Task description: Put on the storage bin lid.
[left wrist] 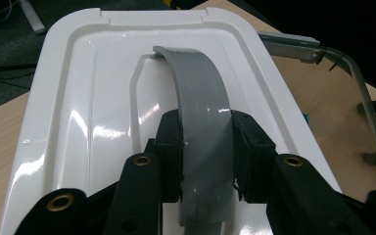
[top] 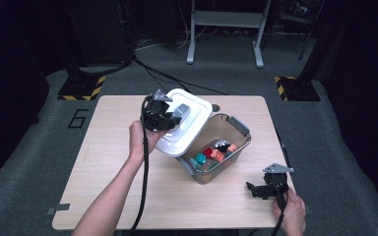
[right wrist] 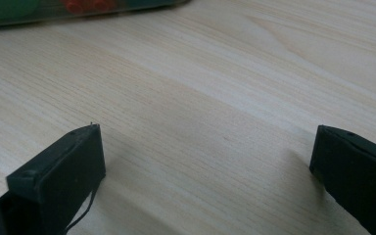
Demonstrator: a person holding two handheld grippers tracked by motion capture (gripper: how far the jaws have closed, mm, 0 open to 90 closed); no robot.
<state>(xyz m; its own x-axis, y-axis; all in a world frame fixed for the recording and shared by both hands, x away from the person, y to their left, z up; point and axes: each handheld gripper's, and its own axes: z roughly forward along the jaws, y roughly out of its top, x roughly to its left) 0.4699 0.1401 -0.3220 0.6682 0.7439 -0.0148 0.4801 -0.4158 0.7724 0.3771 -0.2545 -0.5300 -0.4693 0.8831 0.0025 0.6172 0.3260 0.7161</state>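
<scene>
High view first: our left gripper (top: 170, 117) has its fingers (left wrist: 169, 147) clamped on the grey curved handle (left wrist: 203, 122) of the glossy white plastic lid (top: 184, 129), held tilted above the tabletop (top: 108, 162), overlapping the clear plastic box (top: 236, 129) of coloured blocks (top: 214, 153). Our right gripper (top: 253, 189) rests near the tabletop's right edge, fingers (right wrist: 61, 169) wide apart.

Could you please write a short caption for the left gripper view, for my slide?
Left hand-held gripper shut on the grey handle of the white lid.
</scene>
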